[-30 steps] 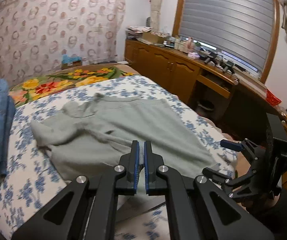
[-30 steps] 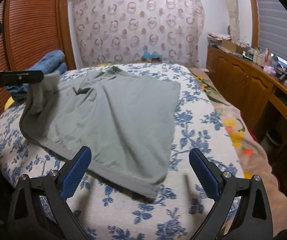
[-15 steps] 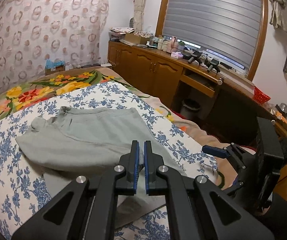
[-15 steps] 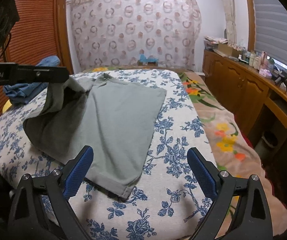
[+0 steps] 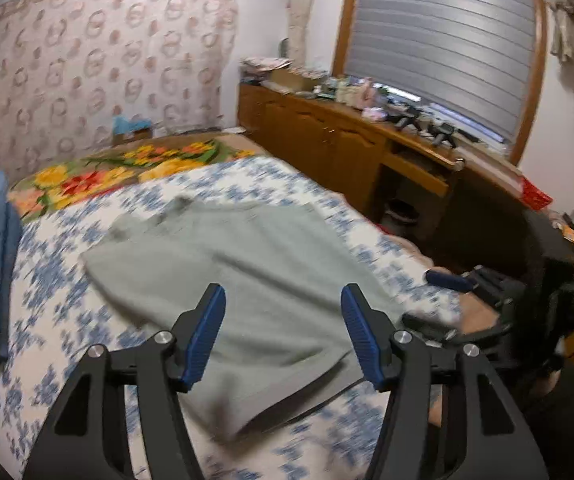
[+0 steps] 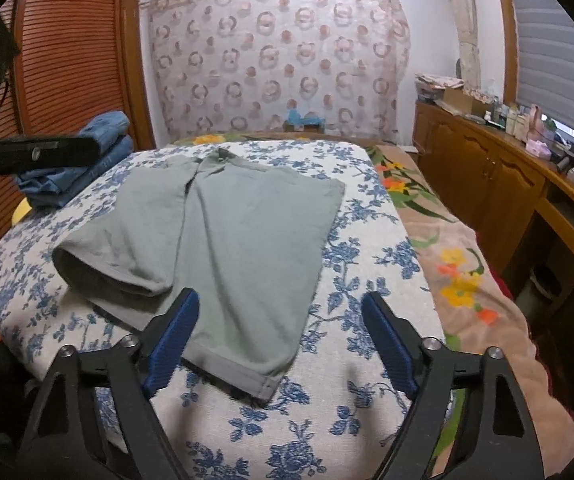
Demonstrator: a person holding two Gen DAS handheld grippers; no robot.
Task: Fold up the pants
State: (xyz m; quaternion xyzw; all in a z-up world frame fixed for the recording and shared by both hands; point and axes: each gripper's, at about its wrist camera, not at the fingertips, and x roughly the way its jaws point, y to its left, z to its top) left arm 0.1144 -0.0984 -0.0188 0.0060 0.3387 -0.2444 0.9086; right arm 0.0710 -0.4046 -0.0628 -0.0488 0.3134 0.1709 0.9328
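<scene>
Grey-green pants (image 6: 247, 232) lie spread on the flower-print bed (image 6: 347, 420), waist at the far end. One leg (image 6: 119, 248) lies doubled over on the left, its hem rounded up. My left gripper (image 5: 283, 296) hovers over the pants (image 5: 247, 280); its jaws are opening and hold nothing. My right gripper (image 6: 281, 300) hangs above the near hem (image 6: 247, 376); its jaws are closing, with the pads clear of the cloth. In the left wrist view the right gripper (image 5: 439, 300) sits off the bed's right edge.
Folded blue jeans (image 6: 79, 160) are stacked at the bed's far left corner. A bright floral blanket (image 6: 447, 260) covers the bed's right side. Wooden cabinets (image 6: 487, 168) with clutter on top run along the right wall, and a louvred wooden door (image 6: 67, 60) stands at the left.
My left gripper, shut on a lifted pants leg before, has opened and let it drop; the leg now lies folded on the bed. The right gripper's jaws have narrowed.
</scene>
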